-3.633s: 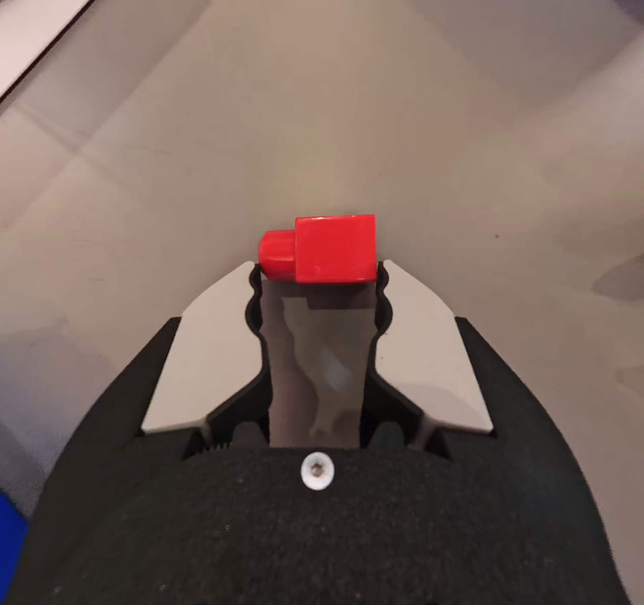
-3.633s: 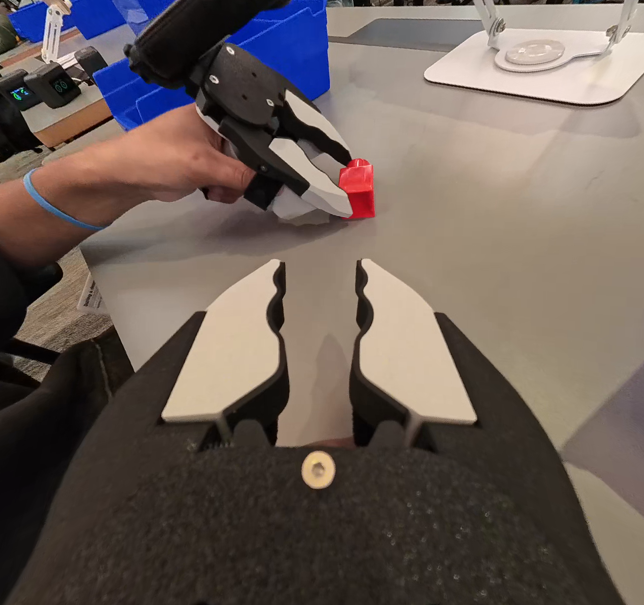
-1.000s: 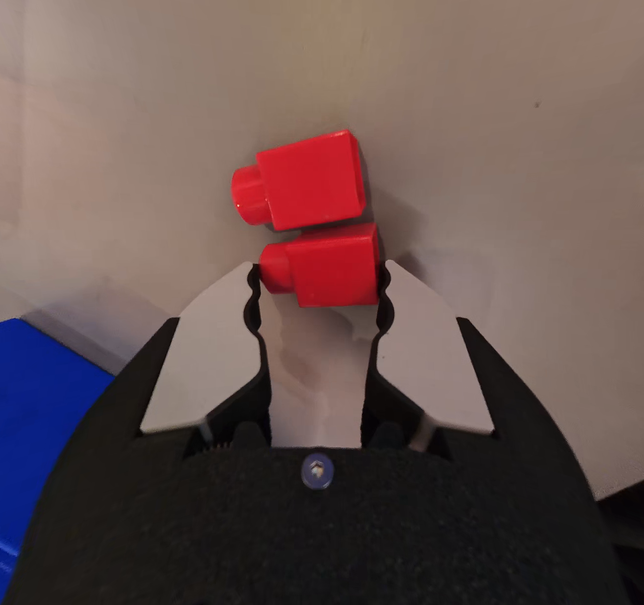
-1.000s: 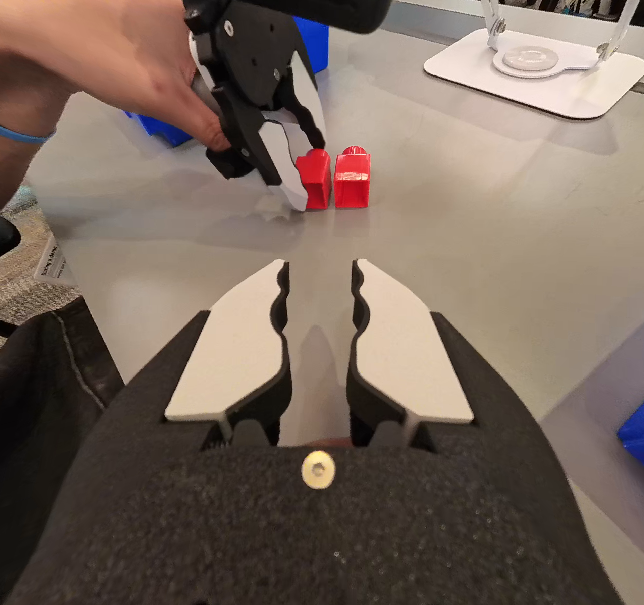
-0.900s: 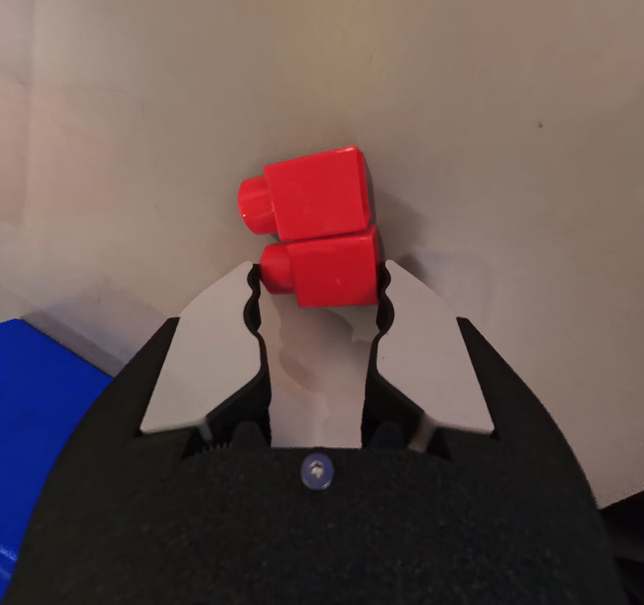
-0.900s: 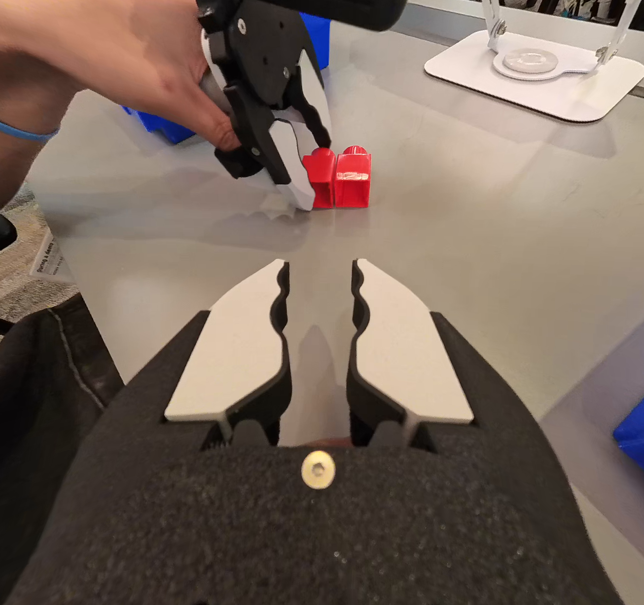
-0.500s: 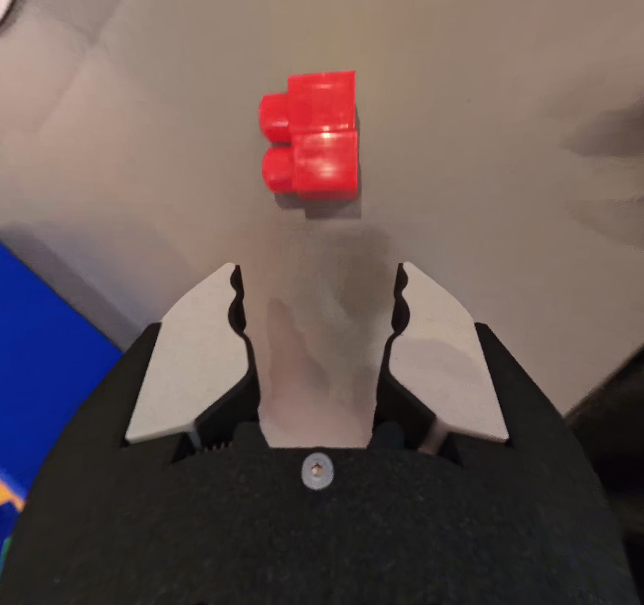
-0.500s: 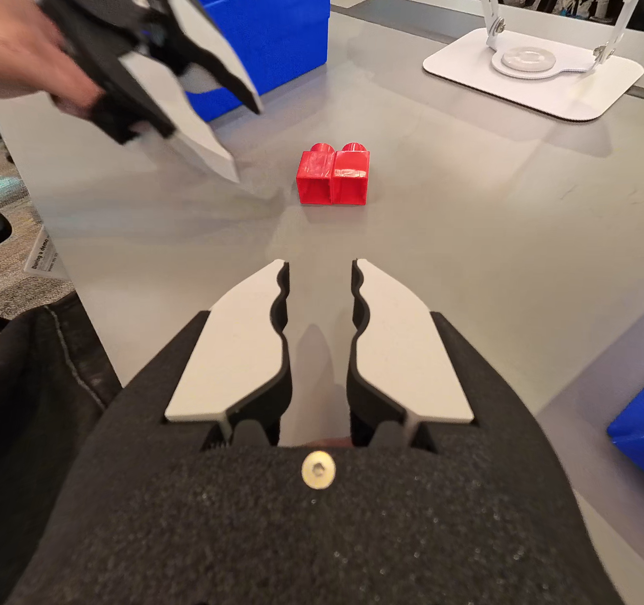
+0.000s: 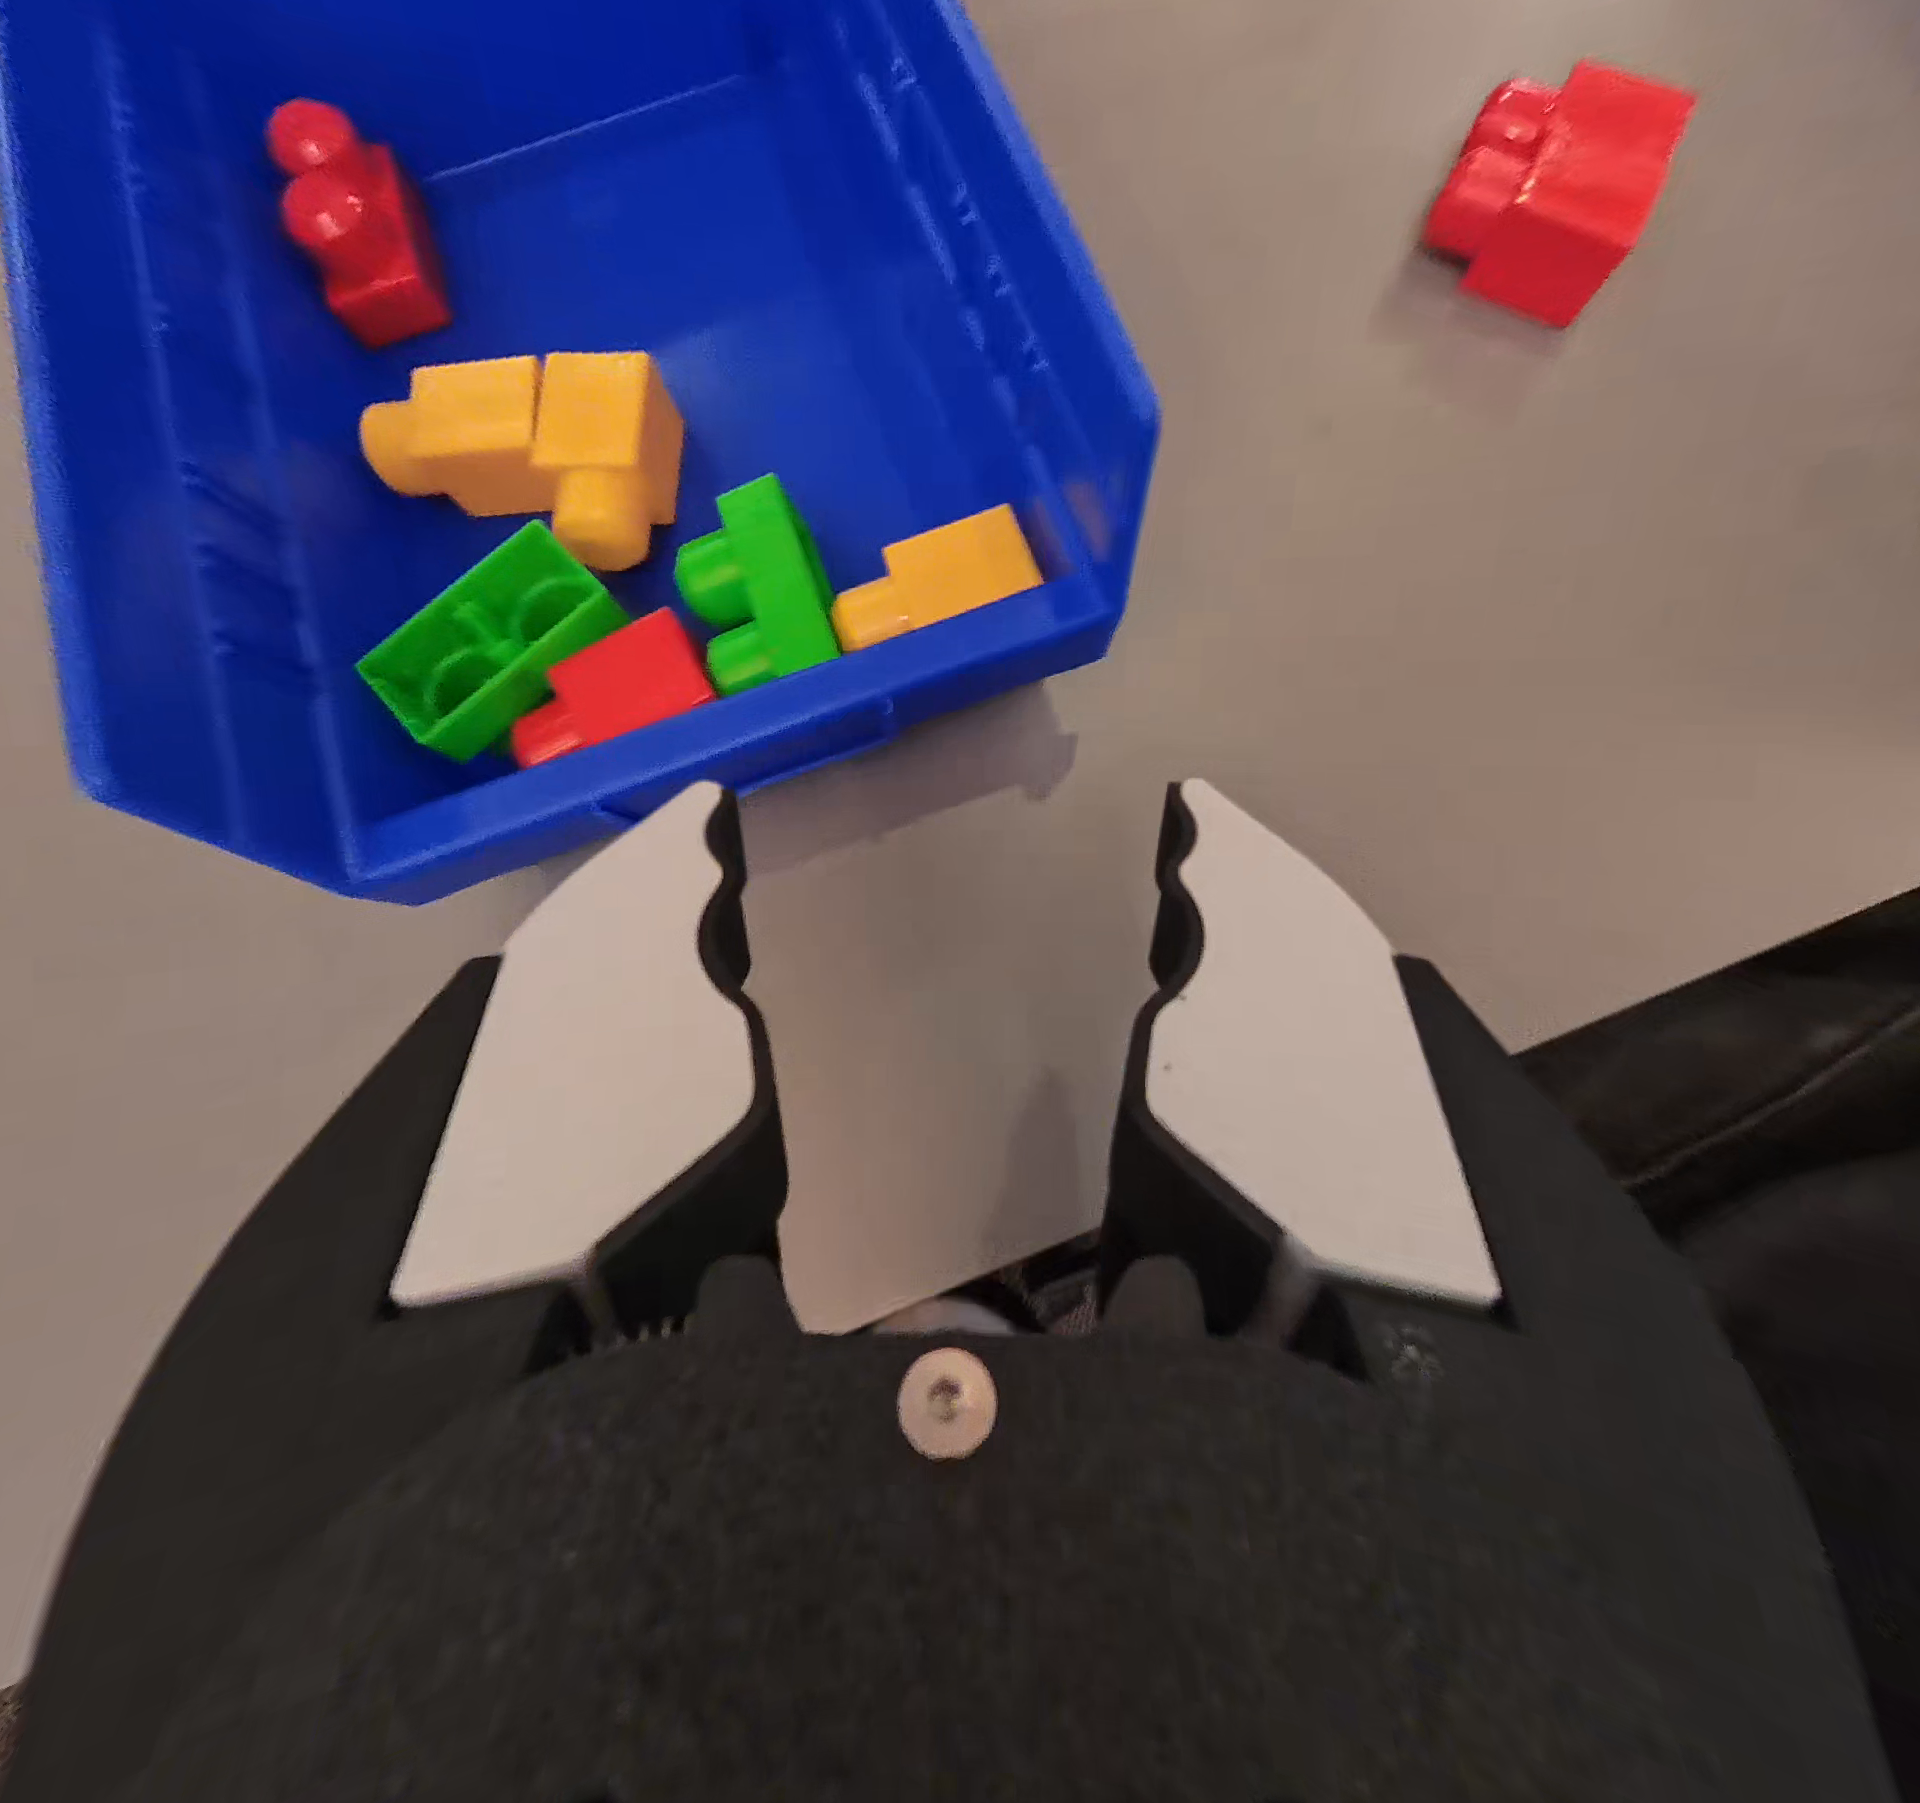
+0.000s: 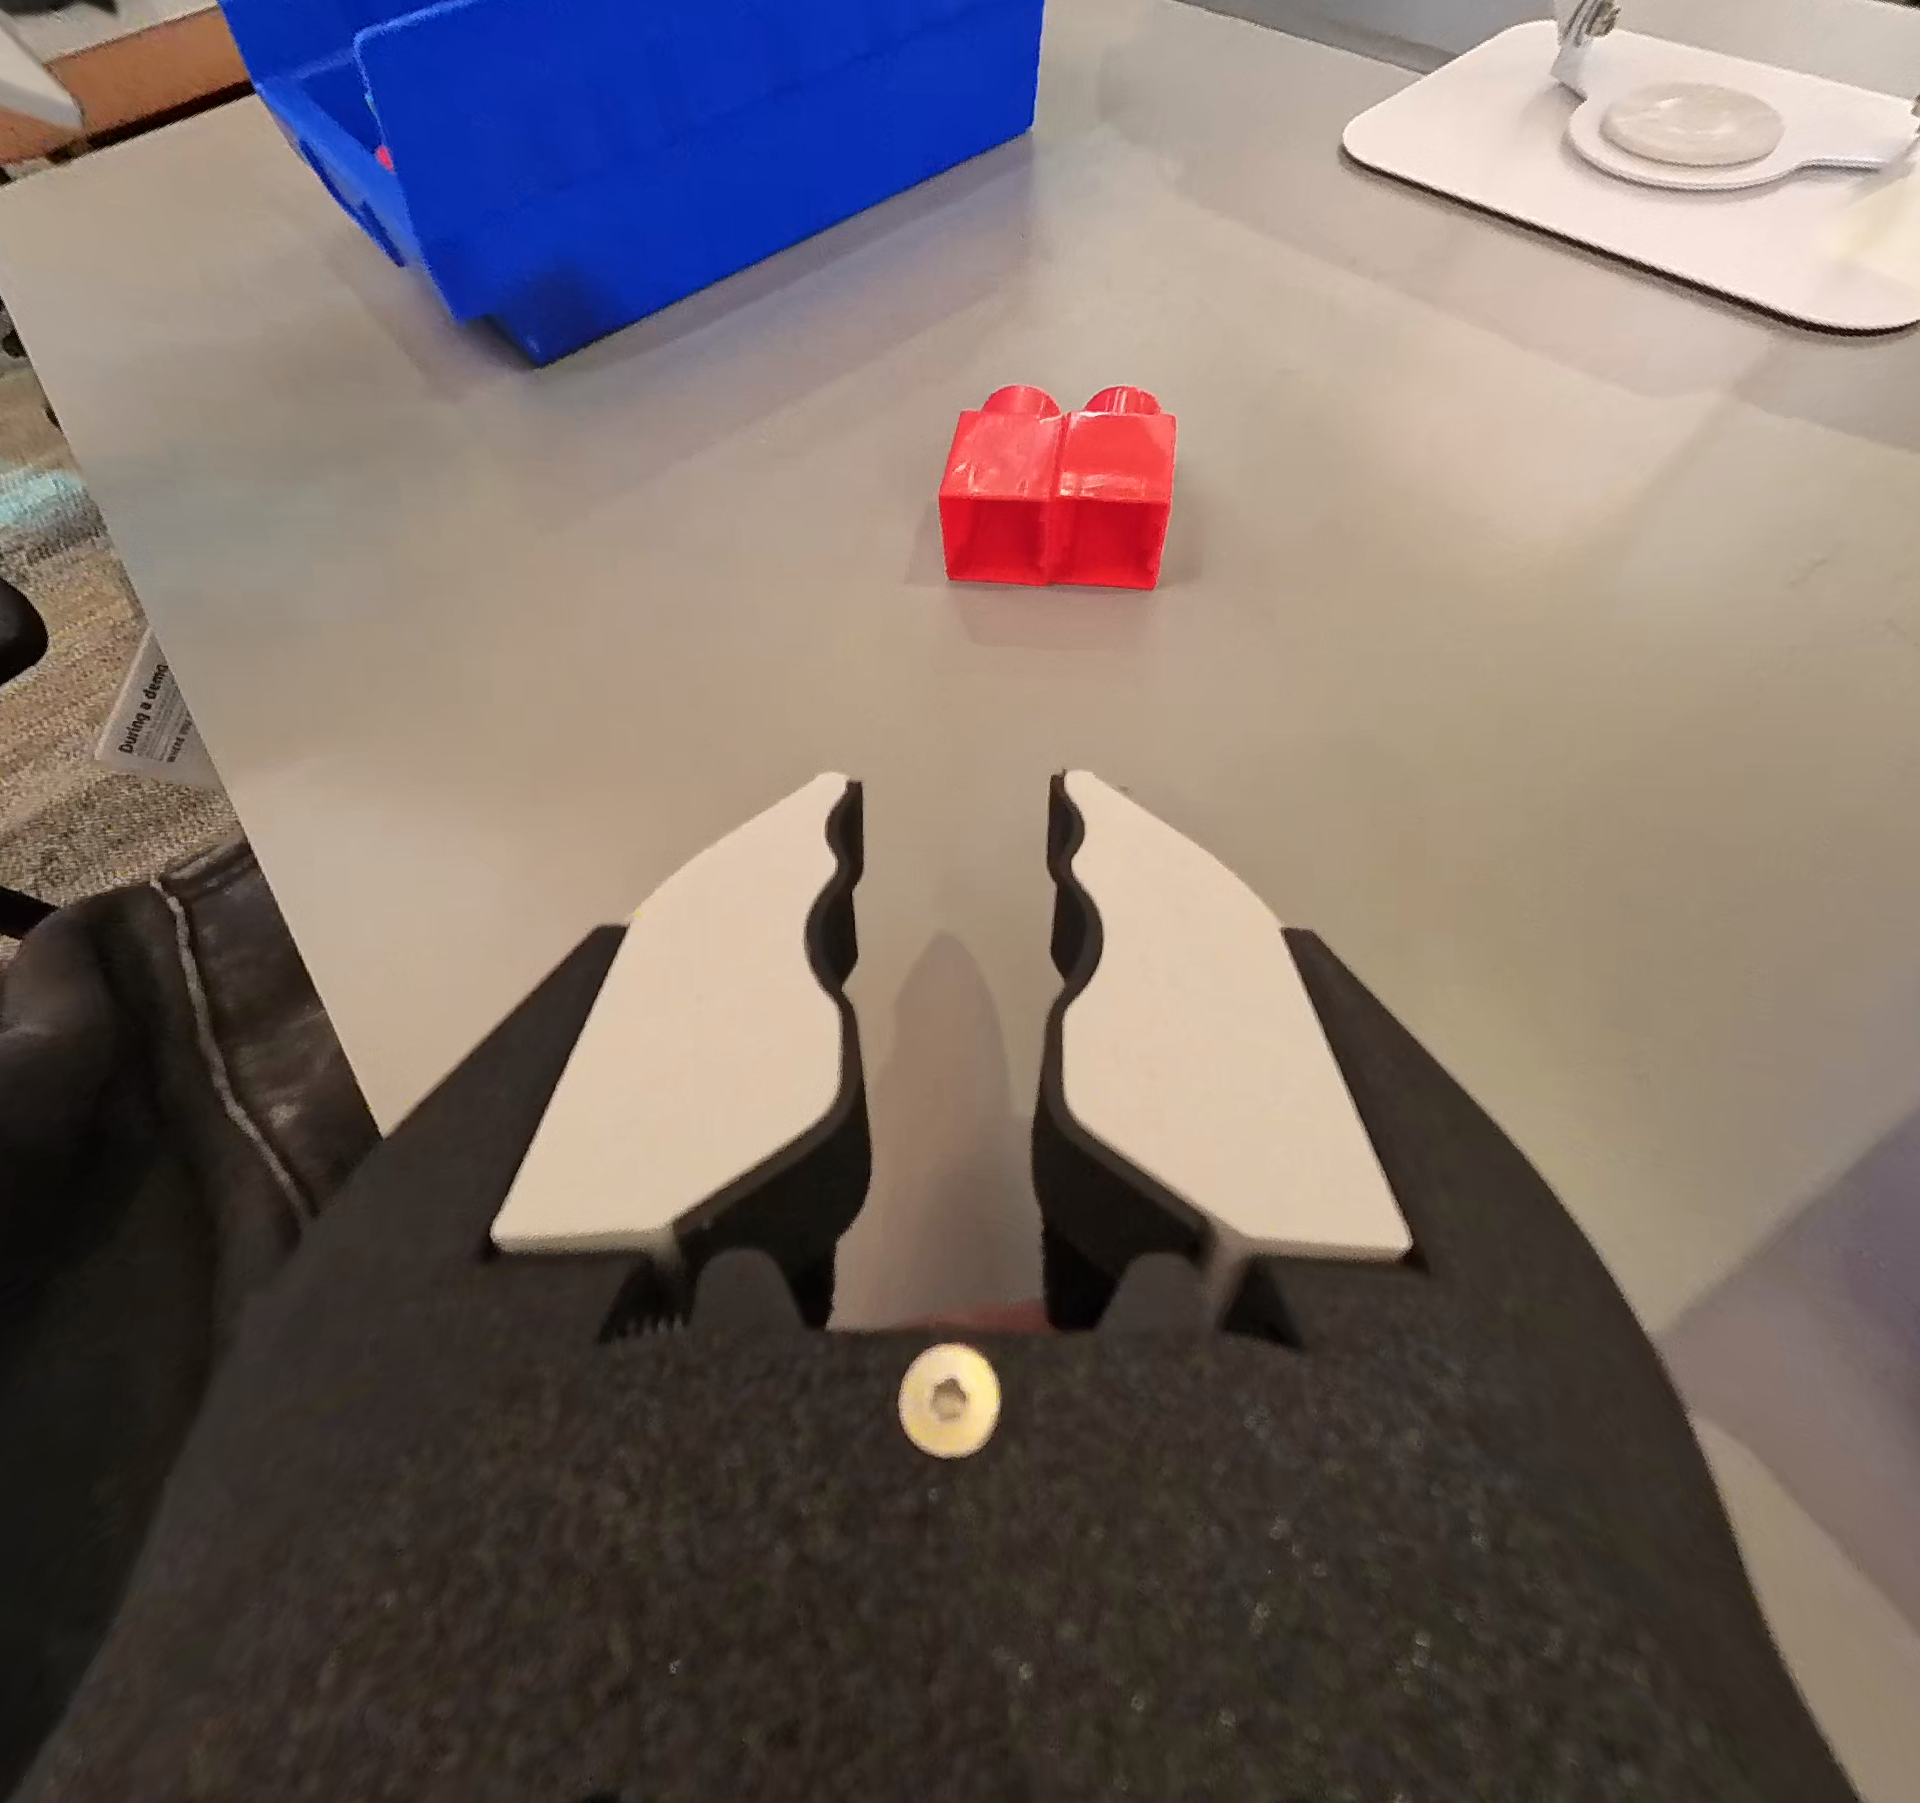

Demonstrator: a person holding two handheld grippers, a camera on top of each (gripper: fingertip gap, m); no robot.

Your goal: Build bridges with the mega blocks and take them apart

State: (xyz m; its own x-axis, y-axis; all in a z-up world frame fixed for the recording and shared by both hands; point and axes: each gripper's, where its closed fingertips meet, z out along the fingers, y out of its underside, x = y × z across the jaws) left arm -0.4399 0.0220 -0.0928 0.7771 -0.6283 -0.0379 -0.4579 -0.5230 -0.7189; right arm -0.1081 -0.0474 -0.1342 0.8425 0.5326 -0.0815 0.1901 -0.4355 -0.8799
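- While the left gripper [image 9: 951, 797] hangs empty with its jaws spread wide just short of the blue bin's [image 9: 727, 756] near wall, the step in hand looks like fetching the next block; it should clear that wall before dropping in.
- At the bin's far left a red two-stud block [image 9: 358, 226] lies alone, studs pointing away from the camera, long axis running near to far; it is the easiest pick, being free on all sides.
- Further right, two yellow blocks [image 9: 530, 439] touch each other, and a green block [image 9: 488, 636] lies with its hollow underside up, a red block [image 9: 613, 683] overlapping its corner; these would jostle if grabbed.
- Next come a green block on its side [image 9: 758, 584], studs leftward, and a yellow block [image 9: 935, 574] against the near wall, too close to it for a jaw to slip behind.
- Closing across a block's short width, not along its length, should give the firmest hold.
- Out on the grey table [image 10: 1455, 714], well right of the bin, two red single-stud blocks [image 10: 1058, 501] stand upright and touching, studs up, the pair's long axis running left to right in the right wrist view.
- Nearest on the right, the right gripper [image 10: 954, 787] waits over the table, empty, its jaws a narrow gap apart, aimed at the pair but well short of it.
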